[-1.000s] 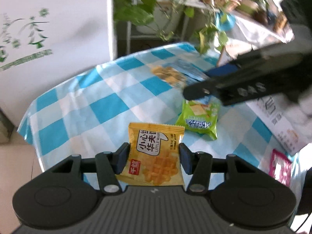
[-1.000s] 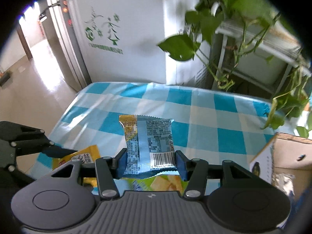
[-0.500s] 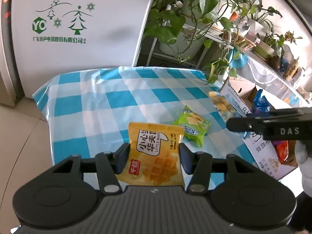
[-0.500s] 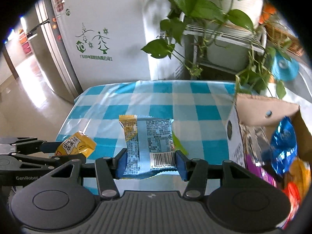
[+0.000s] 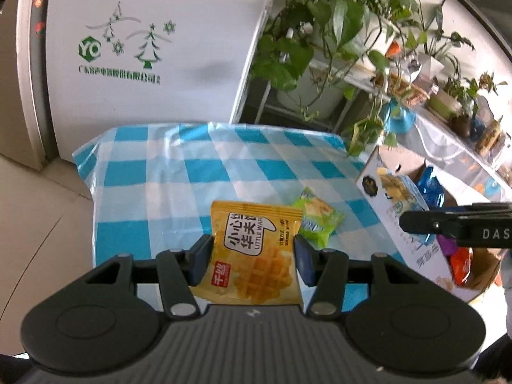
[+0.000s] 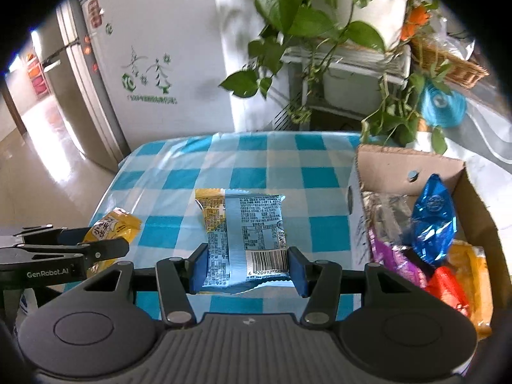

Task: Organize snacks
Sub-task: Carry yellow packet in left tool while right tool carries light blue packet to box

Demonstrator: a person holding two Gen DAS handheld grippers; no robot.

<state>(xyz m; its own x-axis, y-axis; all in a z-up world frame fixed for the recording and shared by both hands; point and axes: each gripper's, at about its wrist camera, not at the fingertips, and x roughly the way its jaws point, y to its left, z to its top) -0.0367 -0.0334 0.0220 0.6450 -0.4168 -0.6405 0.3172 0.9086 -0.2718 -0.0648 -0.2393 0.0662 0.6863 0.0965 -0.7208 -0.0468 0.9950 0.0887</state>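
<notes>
Right gripper (image 6: pixel 246 264) clamps the blue snack packet (image 6: pixel 244 233); the cardboard box (image 6: pixel 412 163) sits just right of it. Left gripper (image 5: pixel 252 260), pinching the yellow waffle packet (image 5: pixel 254 252), is farther off.

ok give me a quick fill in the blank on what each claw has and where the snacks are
1. The left claw is shut on a ____ waffle packet.
2. The right claw grips a light blue packet whose ____ faces the camera.
3. The only packet lying loose on the checked tablecloth is ____.
4. Other snacks sit inside a cardboard ____.

Missing words: yellow; barcode; green; box
</notes>
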